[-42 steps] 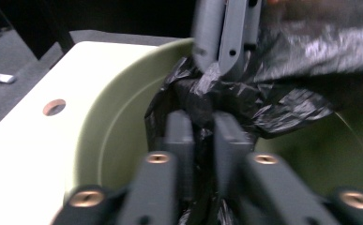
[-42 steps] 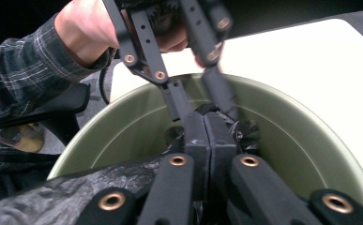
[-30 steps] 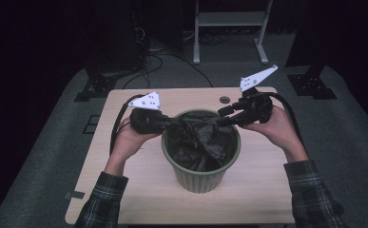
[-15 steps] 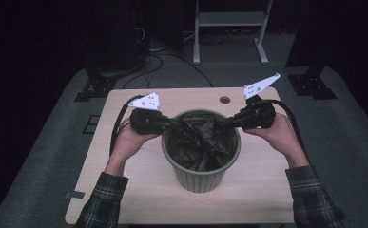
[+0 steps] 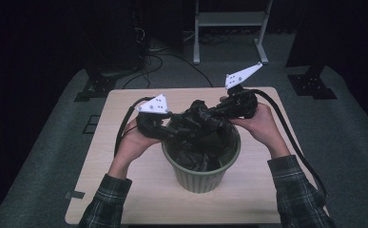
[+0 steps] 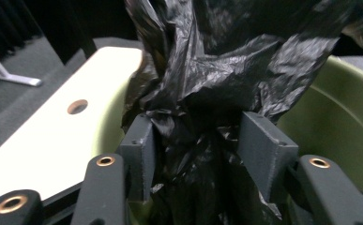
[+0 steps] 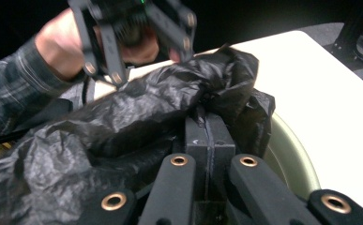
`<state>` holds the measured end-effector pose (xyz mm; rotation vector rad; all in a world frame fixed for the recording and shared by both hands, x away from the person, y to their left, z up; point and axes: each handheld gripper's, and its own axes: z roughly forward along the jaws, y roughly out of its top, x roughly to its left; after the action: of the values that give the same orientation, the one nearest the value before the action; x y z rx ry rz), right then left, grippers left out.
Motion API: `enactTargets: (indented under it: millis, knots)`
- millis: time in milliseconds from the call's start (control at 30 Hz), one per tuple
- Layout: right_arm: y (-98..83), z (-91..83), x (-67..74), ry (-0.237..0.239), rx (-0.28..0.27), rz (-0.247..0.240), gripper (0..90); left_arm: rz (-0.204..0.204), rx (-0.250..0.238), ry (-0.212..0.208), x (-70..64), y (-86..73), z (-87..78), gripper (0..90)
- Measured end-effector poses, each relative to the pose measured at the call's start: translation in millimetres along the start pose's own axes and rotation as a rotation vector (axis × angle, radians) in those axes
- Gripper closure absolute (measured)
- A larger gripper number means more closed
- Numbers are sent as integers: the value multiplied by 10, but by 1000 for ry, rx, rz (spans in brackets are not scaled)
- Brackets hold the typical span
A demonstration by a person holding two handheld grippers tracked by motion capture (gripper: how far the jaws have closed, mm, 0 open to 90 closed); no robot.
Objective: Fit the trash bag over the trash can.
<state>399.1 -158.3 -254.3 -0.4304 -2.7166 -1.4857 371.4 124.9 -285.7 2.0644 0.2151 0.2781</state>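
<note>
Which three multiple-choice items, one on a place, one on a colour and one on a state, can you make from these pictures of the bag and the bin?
1. Where does the bin stand?
A. on the table
B. on the floor
C. on a shelf

2. What colour is the bag?
A. white
B. black
C. blue

3. How do the jaws of the right gripper stand?
A. wide open
B. half open
C. shut on the bag

Answers:
1 A, the high view shows the green bin on the wooden tabletop.
2 B, the crumpled plastic is black in every view.
3 C, the right gripper view shows its pads pressed together with film pinched between them.
</note>
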Motion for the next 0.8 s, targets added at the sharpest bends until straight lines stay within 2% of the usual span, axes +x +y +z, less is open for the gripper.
enactTargets:
  millis: [100,133,200,333,367,400,433,467,533,600,667,700,733,800]
  knots:
    - [-6,21,-4,-5,9,1,898,-1,-12,13,16,32,-59,420]
    - [-6,46,-5,-6,14,2,899,2,-15,23,15,52,-79,380]
    - [-11,71,-7,-9,25,-2,899,20,-37,33,21,117,-154,372]
    - [-20,95,-10,-12,40,-6,899,25,-61,34,27,172,-180,368]
    - [-19,98,-9,-9,39,-6,899,26,-62,26,30,186,-166,385]
    - [-12,100,-1,-5,33,-8,899,42,-50,-7,25,200,-109,497]
    - [-8,98,3,-3,29,-10,899,42,-50,-7,25,200,-109,558]
    - [-8,98,3,-3,29,-10,899,48,-33,-21,17,199,-69,558]
    - [2,78,12,2,15,-11,898,53,-1,-44,-4,179,23,686]
    - [25,29,18,11,-16,-8,898,56,30,-91,-39,140,149,803]
    - [43,5,22,8,-24,-9,898,54,36,-102,-54,131,184,827]
    - [67,-20,27,9,-47,-11,898,57,41,-108,-62,126,207,843]
    - [82,-28,27,10,-53,-12,898,60,53,-126,-99,121,275,844]
    - [104,-28,33,3,-56,-18,898,63,55,-130,-118,119,306,844]
